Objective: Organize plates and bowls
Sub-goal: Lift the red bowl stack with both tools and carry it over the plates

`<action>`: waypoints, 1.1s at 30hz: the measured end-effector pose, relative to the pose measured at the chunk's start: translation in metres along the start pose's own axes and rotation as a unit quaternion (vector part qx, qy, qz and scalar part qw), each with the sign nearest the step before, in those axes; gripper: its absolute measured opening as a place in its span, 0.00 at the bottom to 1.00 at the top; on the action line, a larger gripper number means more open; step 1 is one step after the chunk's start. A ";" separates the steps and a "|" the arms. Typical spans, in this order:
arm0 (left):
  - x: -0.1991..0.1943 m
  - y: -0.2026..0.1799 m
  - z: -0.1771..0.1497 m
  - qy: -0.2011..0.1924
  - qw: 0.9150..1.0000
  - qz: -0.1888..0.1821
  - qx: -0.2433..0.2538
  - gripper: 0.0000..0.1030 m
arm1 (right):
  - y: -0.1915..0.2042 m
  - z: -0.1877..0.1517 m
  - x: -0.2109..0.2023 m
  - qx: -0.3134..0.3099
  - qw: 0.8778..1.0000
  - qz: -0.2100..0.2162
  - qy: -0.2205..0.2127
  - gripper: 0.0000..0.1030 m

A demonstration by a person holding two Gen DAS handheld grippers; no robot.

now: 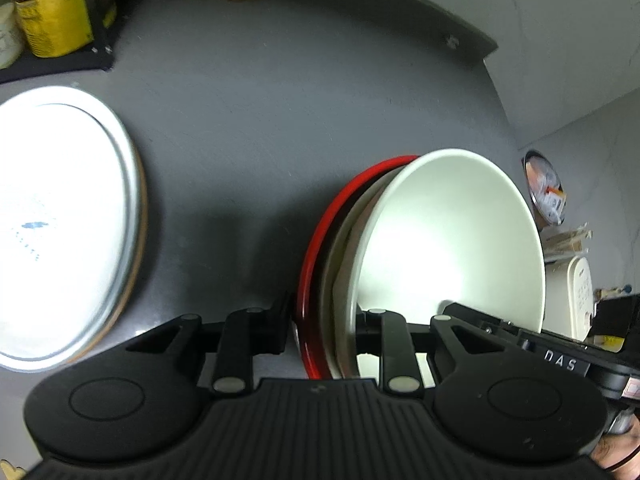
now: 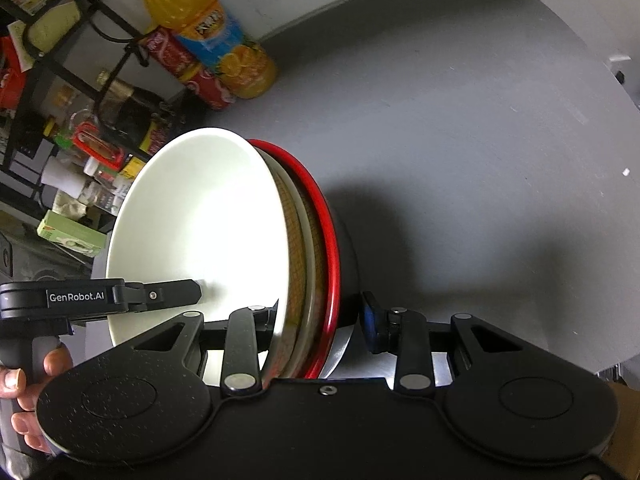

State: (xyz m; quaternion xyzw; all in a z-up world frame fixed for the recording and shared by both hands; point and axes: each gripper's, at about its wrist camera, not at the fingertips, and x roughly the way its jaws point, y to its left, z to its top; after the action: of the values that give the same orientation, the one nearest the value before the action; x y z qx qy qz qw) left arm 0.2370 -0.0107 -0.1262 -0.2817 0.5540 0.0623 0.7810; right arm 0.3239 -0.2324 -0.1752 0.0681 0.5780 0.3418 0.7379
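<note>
Clamping from both sides: left gripper (image 1: 323,316) and right gripper (image 2: 318,312) each closed over the rim of one nested stack (image 1: 352,264), white bowl (image 1: 452,232) innermost, red-rimmed dish (image 1: 320,236) outermost, lifted on edge above the grey counter (image 1: 260,100). Probably heavy, rigid, glazed-slick and breakable; best pinched deep across all rims together.

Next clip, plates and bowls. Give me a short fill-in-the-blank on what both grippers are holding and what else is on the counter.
1. Both the left gripper and the right gripper clamp the same nested stack, whose innermost piece is a ____ bowl.
2. The outermost dish in the stack has a ____ rim.
3. In the left wrist view, a ____ plate lies flat on the grey counter, apart from the stack.
4. Against the wall stands a bottle of ____ drink.

Missing words: white; red; white; orange
</note>
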 end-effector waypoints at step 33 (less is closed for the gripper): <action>-0.099 0.099 0.003 -0.096 0.989 0.018 -0.114 0.24 | 0.126 0.030 0.054 -0.135 0.988 0.054 0.049 0.32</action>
State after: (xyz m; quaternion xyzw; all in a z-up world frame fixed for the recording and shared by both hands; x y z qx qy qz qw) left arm 0.1608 0.0949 -0.0729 -0.3511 0.4706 0.1658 0.7923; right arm 0.3028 -0.0966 -0.1461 -0.0180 0.5572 0.4589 0.6918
